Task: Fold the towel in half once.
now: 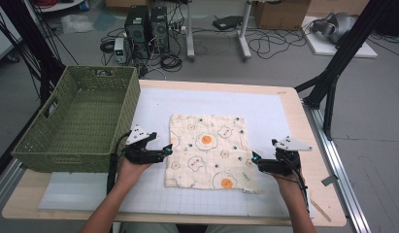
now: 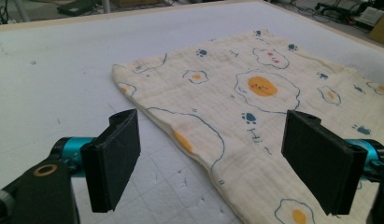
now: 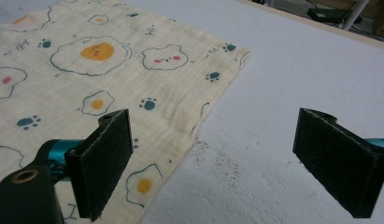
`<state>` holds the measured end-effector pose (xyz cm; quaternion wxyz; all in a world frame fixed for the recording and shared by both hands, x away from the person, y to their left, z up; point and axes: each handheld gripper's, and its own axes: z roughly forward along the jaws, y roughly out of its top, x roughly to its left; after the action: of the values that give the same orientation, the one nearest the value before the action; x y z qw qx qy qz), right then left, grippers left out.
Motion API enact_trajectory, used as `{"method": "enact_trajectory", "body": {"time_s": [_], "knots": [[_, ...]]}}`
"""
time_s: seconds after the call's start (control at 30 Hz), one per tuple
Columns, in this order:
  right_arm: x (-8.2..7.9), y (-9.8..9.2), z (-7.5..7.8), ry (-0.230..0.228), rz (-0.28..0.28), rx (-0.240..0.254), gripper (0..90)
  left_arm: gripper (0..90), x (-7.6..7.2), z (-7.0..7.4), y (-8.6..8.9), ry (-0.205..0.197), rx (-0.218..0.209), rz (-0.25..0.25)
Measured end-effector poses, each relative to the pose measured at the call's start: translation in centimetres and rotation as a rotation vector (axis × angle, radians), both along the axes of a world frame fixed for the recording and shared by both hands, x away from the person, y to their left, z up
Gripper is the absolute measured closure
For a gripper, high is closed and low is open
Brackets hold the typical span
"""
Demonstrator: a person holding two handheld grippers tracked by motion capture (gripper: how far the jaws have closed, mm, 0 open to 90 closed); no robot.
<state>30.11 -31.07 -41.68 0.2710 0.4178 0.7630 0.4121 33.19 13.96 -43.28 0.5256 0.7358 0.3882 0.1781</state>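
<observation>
Nothing's grabbed yet: cloth (image 1: 210, 151) lies flat mid-frame, left gripper (image 1: 164, 151) and right gripper (image 1: 257, 160) both gaping wide at its edges.

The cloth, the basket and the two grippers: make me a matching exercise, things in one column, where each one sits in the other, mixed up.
Things:
1. cloth
2. basket
3. left gripper
4. right gripper

Places or states:
A. open, at the cloth's right edge
B. green wicker, at the table's left side
C. spread flat on the white mat
D. open, at the cloth's left edge

Pairs: 1-C, 2-B, 3-D, 4-A
</observation>
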Motion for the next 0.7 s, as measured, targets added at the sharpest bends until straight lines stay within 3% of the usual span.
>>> {"method": "enact_trajectory", "body": {"time_s": [0.07, 0.3, 0.6, 0.7], "knots": [[0.0, 0.0, 0.0, 0.000, 0.003, 0.003, 11.3, 19.8, 0.1, 0.0, 0.1, 0.017, -0.010, -0.002], [0.1, 0.0, 0.0, 0.011, 0.028, 0.018, 11.3, 19.4, 0.7, 0.4, -0.1, 0.022, -0.029, 0.014], [0.6, 0.5, 0.1, 0.019, 0.060, 0.011, 11.3, 22.3, 3.0, 1.5, -1.2, 0.034, 0.031, 0.028], [0.7, 0.7, 0.2, 0.014, 0.069, 0.010, 11.3, 24.0, 3.8, 1.6, -1.4, 0.044, 0.029, 0.039]]}}
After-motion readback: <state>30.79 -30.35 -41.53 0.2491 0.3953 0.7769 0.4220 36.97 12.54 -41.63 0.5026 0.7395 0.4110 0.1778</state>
